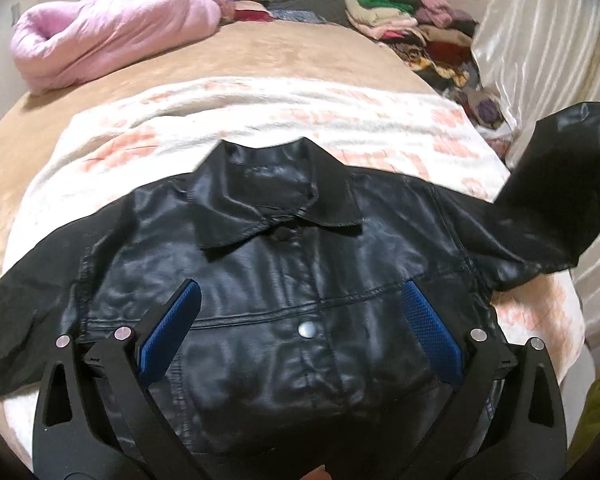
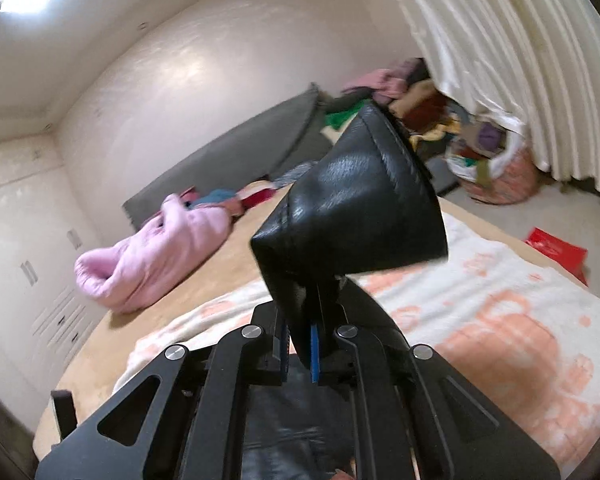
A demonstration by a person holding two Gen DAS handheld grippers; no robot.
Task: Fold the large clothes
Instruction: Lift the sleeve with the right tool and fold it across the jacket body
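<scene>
Jacket [image 1: 284,280] is lying front-up on a blanket [image 1: 260,112]. Left gripper [image 1: 300,332] is hovering spread above it, while right gripper [image 2: 300,340] is pinching its sleeve [image 2: 352,204] aloft.

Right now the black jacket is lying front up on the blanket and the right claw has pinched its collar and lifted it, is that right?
Not the collar. The right claw is shut on the sleeve of the jacket, lifted off the blanket, as the right wrist view shows. The collar lies flat in the left wrist view. The rest stands.
</scene>
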